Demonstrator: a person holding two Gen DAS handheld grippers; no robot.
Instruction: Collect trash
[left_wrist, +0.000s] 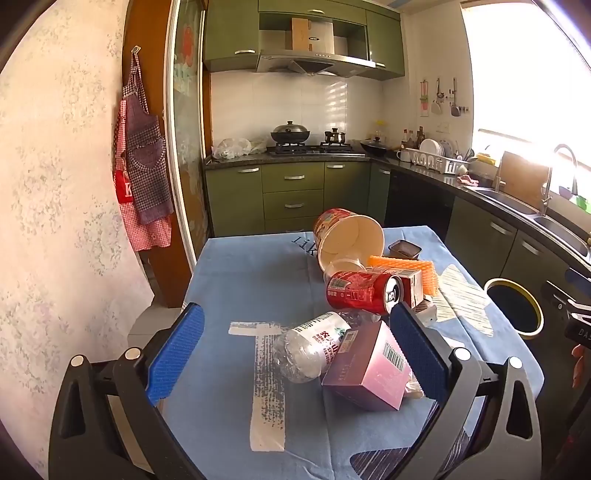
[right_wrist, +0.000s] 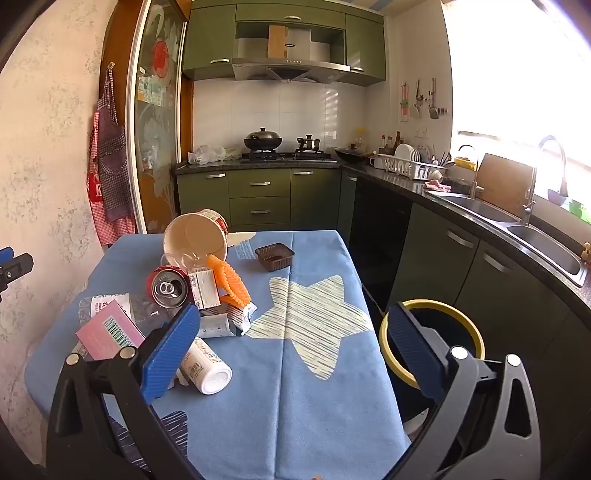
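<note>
Hovering over the blue tablecloth (left_wrist: 236, 280), left gripper (left_wrist: 295, 350) has its jaws spread wide, nothing pinched. Between its pads lie a crushed clear bottle (left_wrist: 310, 347) and pink box (left_wrist: 369, 369); beyond these a red can (left_wrist: 358, 291) on its side, an orange ridged piece (left_wrist: 406, 266) and a tipped noodle cup (left_wrist: 347, 236). Right gripper (right_wrist: 291, 350), equally spread and empty, frames bare cloth. Only its view shows a white bottle (right_wrist: 207, 365) on its side and the whole yellow-rimmed bin (right_wrist: 469, 332) beside the table; brown tray (right_wrist: 275, 256) sits apart.
</note>
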